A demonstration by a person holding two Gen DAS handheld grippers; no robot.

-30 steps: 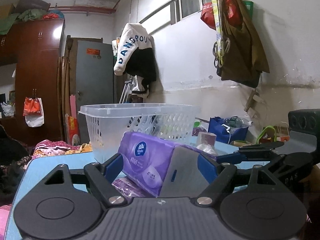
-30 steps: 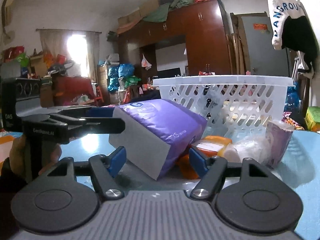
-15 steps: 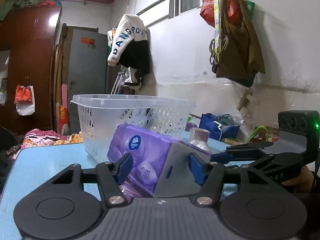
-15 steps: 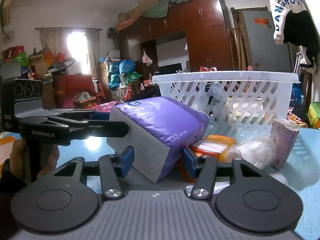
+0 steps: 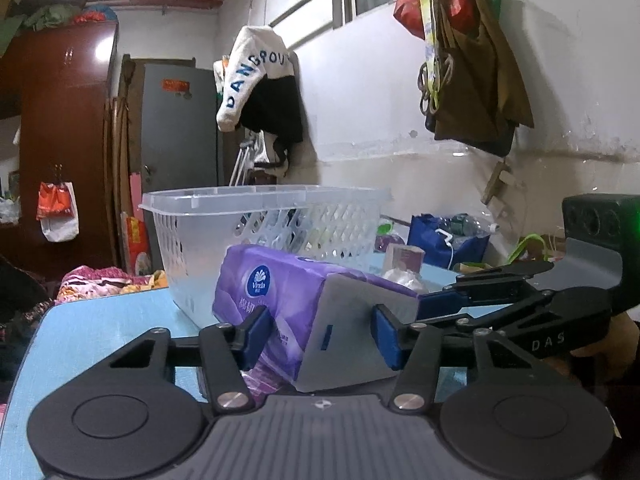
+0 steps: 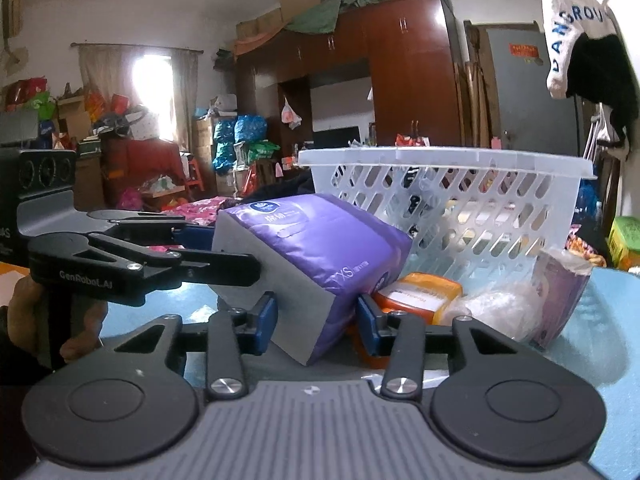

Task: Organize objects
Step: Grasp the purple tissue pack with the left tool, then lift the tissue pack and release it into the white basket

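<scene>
A cluttered home bedroom: a tall reddish-brown wooden wardrobe [image 6: 408, 76], a white-and-black hanging jacket [image 5: 260, 88], curtained window [image 6: 136, 80].

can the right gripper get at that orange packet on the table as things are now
Probably not as things stand. The right gripper has just been closing around the purple tissue pack, which fills the gap between its pads, and the orange packet lies partly behind that pack. It would have to let go first.
</scene>
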